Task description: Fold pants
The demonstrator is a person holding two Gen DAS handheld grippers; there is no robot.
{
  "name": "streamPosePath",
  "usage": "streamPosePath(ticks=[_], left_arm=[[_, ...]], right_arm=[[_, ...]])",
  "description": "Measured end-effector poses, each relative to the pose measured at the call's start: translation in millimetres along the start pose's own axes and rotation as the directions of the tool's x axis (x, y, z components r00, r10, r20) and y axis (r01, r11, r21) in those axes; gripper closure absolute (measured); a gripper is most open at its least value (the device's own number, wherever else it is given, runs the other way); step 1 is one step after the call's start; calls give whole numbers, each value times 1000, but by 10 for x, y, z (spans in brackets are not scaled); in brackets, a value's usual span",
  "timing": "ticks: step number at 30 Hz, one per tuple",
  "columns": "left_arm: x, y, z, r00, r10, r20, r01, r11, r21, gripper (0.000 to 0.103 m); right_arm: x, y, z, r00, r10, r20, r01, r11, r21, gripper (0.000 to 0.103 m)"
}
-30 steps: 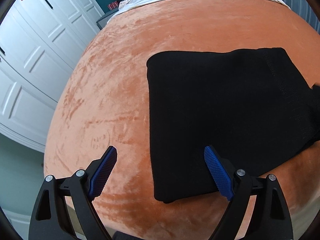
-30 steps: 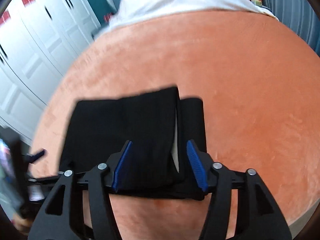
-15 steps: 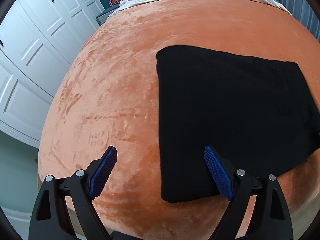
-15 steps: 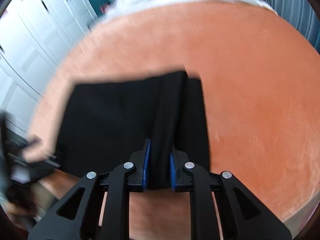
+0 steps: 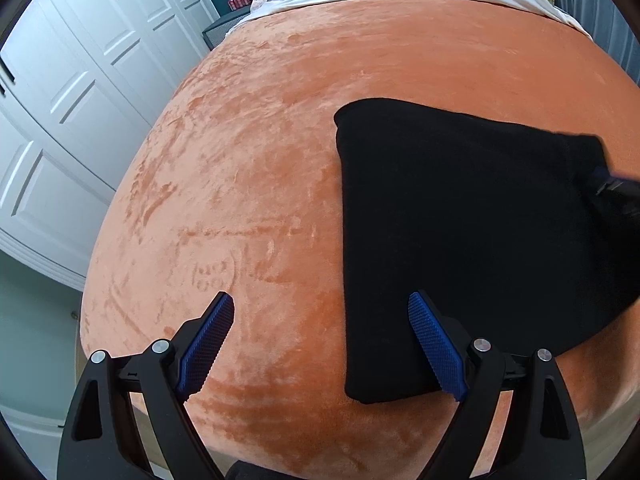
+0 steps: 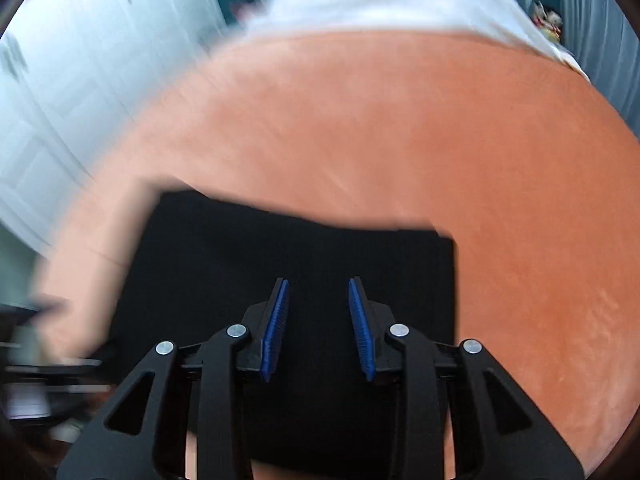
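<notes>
The right claw [image 6: 318, 326] hung over the black pants [image 6: 304, 280] at lower centre of its view, its jaws a little apart with nothing pinched between them; they had just been opening after clamping a raised fold half a second before. The left claw [image 5: 320, 344] stood wide apart and empty at the bottom of its view, one pad just over the pants' [image 5: 460, 240] near corner. The pants lay as a compact flat rectangle on the orange bed cover [image 5: 260, 184], so the folding looked nearly or fully done. A second before, the upper layer had stood raised; now it lay flat.
</notes>
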State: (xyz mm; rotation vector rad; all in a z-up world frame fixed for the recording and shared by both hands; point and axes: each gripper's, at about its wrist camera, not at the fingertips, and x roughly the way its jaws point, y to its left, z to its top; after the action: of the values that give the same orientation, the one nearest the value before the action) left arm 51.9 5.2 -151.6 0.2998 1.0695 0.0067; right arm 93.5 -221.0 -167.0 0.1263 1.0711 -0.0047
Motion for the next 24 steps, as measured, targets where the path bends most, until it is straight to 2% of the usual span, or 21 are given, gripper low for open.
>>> streamPosePath(ticks=[2, 4, 6, 8, 9, 10, 12, 14, 15, 16, 17, 19, 21, 24], left_arm=[[-6, 25, 6, 1000, -18, 8, 18, 1000, -2, 16], [20, 38, 5, 1000, -13, 11, 13, 1000, -3, 16], [56, 43, 7, 999, -39, 3, 39, 999, -14, 16], [65, 36, 9, 999, -44, -6, 43, 999, -24, 16], [56, 37, 7, 999, -50, -6, 50, 998, -25, 16], [40, 48, 2, 999, -49, -2, 49, 999, -23, 16], [16, 94, -17, 999, -50, 7, 50, 999, -20, 16], [12, 173, -51, 998, -62, 10, 62, 998, -26, 16], [24, 211, -68, 998, -64, 8, 64, 997, -36, 16], [37, 236, -77, 998, -67, 1, 67, 997, -45, 16], [48, 282, -89, 996, -89, -5, 88, 994, -65, 16], [43, 323, -98, 994, -107, -6, 106, 990, -89, 16], [55, 333, -89, 993, -116, -16, 114, 990, -88, 16], [32, 321, -67, 996, -94, -2, 94, 993, -68, 16]], right_arm=[[49, -199, -30, 998, 68, -8, -67, 992, 103, 75], [-232, -116, 45, 997, 56, 47, -62, 990, 123, 72], [-372, 93, 148, 990, 112, 86, -118, 991, 68, 72], [-332, 425, 248, 979, 192, 63, -190, 981, -26, 73], [-251, 526, 278, 979, 201, 43, -198, 978, -63, 73], [-105, 609, 318, 982, 187, 10, -185, 978, -99, 73], [325, 597, 341, 995, 76, -62, -83, 990, -117, 75], [296, 484, 342, 992, 110, -57, -112, 993, -24, 75], [185, 533, 363, 993, 111, -40, -111, 994, -18, 70], [73, 633, 405, 992, 126, -13, -127, 991, -38, 71], [-35, 815, 437, 983, 182, 2, -182, 979, -89, 71], [-55, 1228, 507, 968, 249, -31, -250, 950, -184, 71], [107, 1526, 546, 962, 264, -62, -271, 935, -228, 72], [626, 1829, 643, 975, 194, -113, -217, 940, -262, 64]])
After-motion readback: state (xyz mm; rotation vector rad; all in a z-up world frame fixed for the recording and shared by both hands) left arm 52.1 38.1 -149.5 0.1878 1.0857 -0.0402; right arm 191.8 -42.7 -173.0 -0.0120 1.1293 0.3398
